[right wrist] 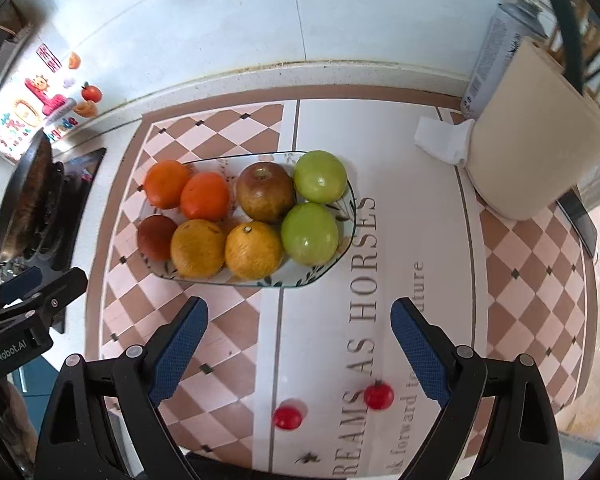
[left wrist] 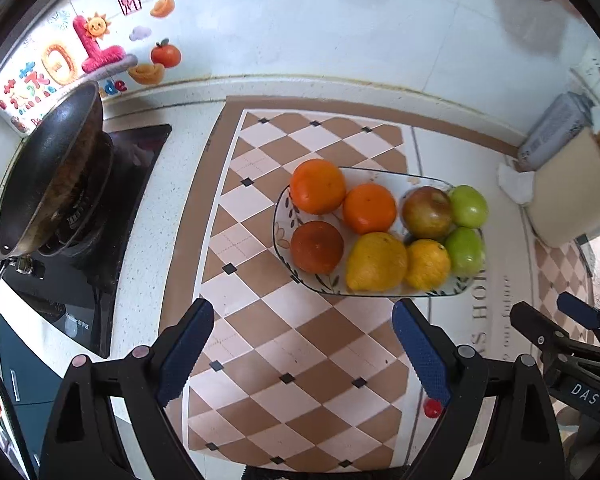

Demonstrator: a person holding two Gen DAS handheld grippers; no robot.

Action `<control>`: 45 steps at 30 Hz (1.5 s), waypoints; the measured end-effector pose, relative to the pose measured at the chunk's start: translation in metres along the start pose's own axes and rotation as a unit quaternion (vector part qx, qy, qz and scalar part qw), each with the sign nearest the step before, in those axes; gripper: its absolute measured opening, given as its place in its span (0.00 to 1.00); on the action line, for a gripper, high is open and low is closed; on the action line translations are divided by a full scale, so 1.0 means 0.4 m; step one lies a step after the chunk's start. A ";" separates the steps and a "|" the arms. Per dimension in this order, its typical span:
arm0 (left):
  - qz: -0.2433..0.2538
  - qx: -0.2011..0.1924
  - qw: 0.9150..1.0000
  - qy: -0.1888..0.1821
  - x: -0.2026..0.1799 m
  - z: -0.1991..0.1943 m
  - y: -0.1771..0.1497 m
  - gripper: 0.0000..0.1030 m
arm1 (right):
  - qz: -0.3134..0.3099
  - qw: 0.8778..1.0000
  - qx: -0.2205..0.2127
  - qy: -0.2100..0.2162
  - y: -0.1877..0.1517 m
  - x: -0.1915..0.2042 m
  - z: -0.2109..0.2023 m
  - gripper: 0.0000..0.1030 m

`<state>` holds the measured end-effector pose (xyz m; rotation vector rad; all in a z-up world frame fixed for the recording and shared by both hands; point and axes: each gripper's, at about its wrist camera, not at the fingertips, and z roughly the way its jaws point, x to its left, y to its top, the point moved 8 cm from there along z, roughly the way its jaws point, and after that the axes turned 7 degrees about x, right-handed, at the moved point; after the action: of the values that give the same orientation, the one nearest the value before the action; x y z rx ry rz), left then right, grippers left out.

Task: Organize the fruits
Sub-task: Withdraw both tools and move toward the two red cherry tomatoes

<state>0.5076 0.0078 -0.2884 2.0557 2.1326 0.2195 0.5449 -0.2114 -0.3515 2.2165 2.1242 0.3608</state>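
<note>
Both tongs, left [left wrist: 304,350] and right [right wrist: 300,350], gape empty above two cherry tomatoes [right wrist: 379,395] and a plate [right wrist: 320,274] of eight fruits

The left gripper [left wrist: 303,344] points steeply downward, its blue-padded jaws spread wide with nothing between them; the right gripper [right wrist: 299,344] tilts down likewise, jaws parted wide and empty; each shows at the edge of the other's view, side by side.
</note>
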 end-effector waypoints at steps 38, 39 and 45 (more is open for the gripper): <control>0.044 -0.114 0.991 -0.050 -0.017 -0.428 -0.234 0.89 | -0.016 0.988 -0.156 0.010 -0.270 0.088 -0.555 0.92; 0.044 -0.114 0.991 -0.050 -0.017 -0.430 -0.236 0.89 | -0.016 0.988 -0.155 0.011 -0.274 0.088 -0.555 0.92; 0.039 -0.120 0.991 -0.050 -0.017 -0.444 -0.239 0.89 | -0.008 0.989 -0.148 0.026 -0.278 0.077 -0.545 0.95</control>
<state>0.3748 -0.0005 -0.1364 1.9706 1.8688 0.3565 0.3931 -0.2021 -0.1575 2.0420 1.9588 0.6901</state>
